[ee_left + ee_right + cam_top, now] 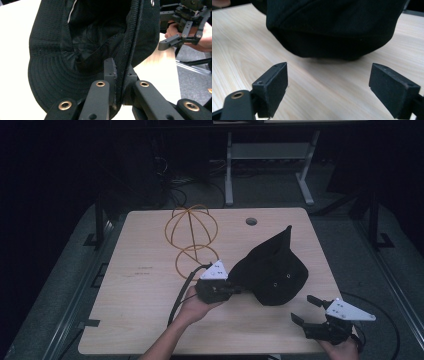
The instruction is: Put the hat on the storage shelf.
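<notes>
A black bucket hat (272, 270) of soft woven cloth sits right of centre in the high view on the pale wood-grain bench (140, 320). Its stitched brim shows concentric rows of thread in the left gripper view, and a ribbed band runs along the inner edge; one corner of the cloth rises to a peak toward the upper right of the bench. Behind it, in the upper middle of the high view, stands a yellow wire stand (192, 237) made of thin looped hoops.

The left gripper (235, 290) lies level just left of the hat, held from below by the left hand (192, 307), its jaws clamped on the hat's brim edge. The right gripper (307, 310) rests low in the lower right of the high view, angled up-left toward the hat, with its jaws spread wide and bare; the hat's rounded side lies just beyond them, apart from the pads.
</notes>
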Demonstrator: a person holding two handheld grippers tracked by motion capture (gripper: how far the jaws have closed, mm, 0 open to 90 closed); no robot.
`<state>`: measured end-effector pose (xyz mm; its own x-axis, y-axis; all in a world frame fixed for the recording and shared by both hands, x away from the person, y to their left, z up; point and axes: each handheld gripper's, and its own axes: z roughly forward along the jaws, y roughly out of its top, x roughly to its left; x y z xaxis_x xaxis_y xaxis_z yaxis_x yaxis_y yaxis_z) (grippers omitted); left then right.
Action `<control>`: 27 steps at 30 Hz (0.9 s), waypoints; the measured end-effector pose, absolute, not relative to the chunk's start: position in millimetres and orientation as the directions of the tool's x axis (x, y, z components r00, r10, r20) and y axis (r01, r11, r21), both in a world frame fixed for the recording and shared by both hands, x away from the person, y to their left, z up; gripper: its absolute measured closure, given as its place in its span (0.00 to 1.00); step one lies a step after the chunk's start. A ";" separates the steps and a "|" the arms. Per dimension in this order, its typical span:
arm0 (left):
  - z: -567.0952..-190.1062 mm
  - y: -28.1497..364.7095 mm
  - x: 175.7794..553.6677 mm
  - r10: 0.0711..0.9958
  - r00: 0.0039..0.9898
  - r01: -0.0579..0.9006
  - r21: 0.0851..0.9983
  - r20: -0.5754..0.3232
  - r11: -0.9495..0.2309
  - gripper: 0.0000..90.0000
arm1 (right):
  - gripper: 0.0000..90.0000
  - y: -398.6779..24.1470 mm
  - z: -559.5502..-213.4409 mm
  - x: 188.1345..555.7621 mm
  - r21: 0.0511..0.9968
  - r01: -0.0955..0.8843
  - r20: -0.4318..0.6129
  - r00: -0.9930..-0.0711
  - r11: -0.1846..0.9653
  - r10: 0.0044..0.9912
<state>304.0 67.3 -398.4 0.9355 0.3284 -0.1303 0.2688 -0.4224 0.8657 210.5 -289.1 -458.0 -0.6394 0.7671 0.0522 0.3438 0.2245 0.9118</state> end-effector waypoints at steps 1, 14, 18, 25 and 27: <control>-398.4 67.3 304.0 0.328 0.936 0.269 0.866 -0.130 -0.422 0.95 | 0.17 -289.2 -456.5 211.3 0.914 0.337 0.049 -0.642 0.224 0.765; -399.5 82.3 300.3 0.263 0.958 0.224 0.869 -0.114 -0.441 0.95 | 0.18 -304.8 -443.1 234.9 0.948 0.294 0.119 -0.681 0.121 0.722; -402.0 86.4 299.0 0.242 0.963 0.216 0.871 -0.116 -0.442 0.95 | 0.23 -307.0 -441.7 238.6 0.951 0.293 0.146 -0.695 0.093 0.704; -408.2 86.2 296.2 0.191 0.976 0.188 0.864 -0.109 -0.468 0.95 | 0.43 -305.1 -448.8 259.7 0.917 0.392 0.272 -0.750 0.073 0.603; -408.5 85.6 296.3 0.187 0.977 0.183 0.862 -0.104 -0.473 0.95 | 0.51 -306.2 -450.7 264.4 0.910 0.412 0.306 -0.757 0.058 0.577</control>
<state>296.3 85.6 -408.5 0.9768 0.1873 -0.1042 0.1826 -0.4728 0.8620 264.4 -306.2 -450.7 -0.7572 0.5773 0.3056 0.4115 0.0584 0.9095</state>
